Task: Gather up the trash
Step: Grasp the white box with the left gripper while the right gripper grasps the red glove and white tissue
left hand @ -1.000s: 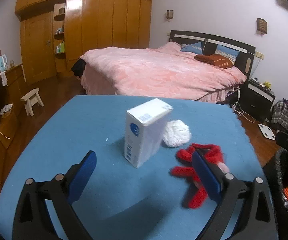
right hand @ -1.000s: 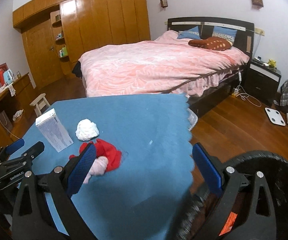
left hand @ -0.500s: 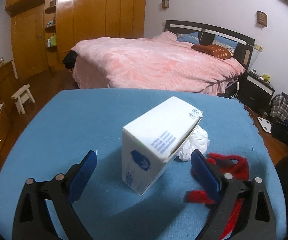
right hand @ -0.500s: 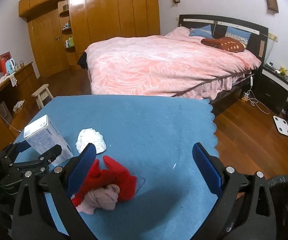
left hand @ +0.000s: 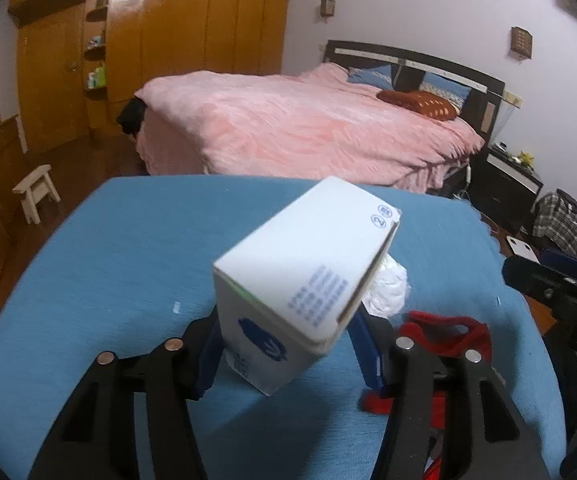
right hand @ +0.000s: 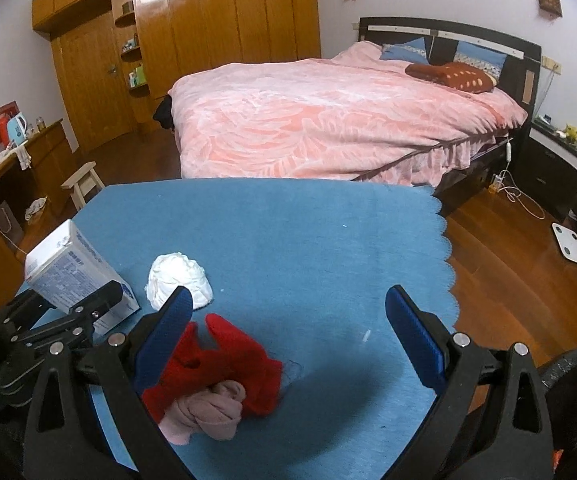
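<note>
Both wrist cams are aimed down & fwd over the blue table (right hand: 288, 232) toward the bed (right hand: 328, 120); the white box (left hand: 304, 276) is seen close by the left cam, farther near the table's left edge by the right.

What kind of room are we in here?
A bedroom, most likely: a bed with a pink cover, a wooden wardrobe wall and a nightstand stand behind the blue-covered table.

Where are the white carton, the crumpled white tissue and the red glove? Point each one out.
white carton (left hand: 288, 264), left wrist view, on its broad top face.
crumpled white tissue (right hand: 178, 280), right wrist view, on the middle of the wad.
red glove (right hand: 228, 356), right wrist view, on its palm.
</note>
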{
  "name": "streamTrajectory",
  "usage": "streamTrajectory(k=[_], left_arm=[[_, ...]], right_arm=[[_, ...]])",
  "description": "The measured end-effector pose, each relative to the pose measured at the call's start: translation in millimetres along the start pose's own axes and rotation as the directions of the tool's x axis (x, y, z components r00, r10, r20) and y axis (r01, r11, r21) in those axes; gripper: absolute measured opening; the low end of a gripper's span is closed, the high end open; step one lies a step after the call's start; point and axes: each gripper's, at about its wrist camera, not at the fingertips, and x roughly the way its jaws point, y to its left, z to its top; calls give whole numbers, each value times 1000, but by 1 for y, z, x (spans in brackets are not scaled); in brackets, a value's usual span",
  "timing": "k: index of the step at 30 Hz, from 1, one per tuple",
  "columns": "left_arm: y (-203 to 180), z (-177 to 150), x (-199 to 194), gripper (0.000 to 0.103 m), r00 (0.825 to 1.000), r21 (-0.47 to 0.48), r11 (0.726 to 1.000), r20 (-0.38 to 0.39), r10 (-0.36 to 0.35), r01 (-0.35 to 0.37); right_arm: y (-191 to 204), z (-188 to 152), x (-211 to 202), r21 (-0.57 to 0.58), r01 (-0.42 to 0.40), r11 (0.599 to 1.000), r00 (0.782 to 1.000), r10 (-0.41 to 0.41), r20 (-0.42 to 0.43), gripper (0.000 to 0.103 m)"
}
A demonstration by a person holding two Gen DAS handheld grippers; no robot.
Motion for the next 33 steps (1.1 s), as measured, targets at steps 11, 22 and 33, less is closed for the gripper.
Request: streamTrajectory(k=[11,22,33], left_arm=[[54,1,0,33,991,-83,988,-27,128,-130],[63,-5,1,31,994,-100,989,-32,105,-108],[60,-2,3,48,994,-99,989,-34,106,-108]], right_arm=[[48,14,36,-51,-66,997,997,64,-41,94],[75,7,75,-89,-99,991,983,84,-161,93],[83,2,73,-101,-198,975,962,174,-211,36]])
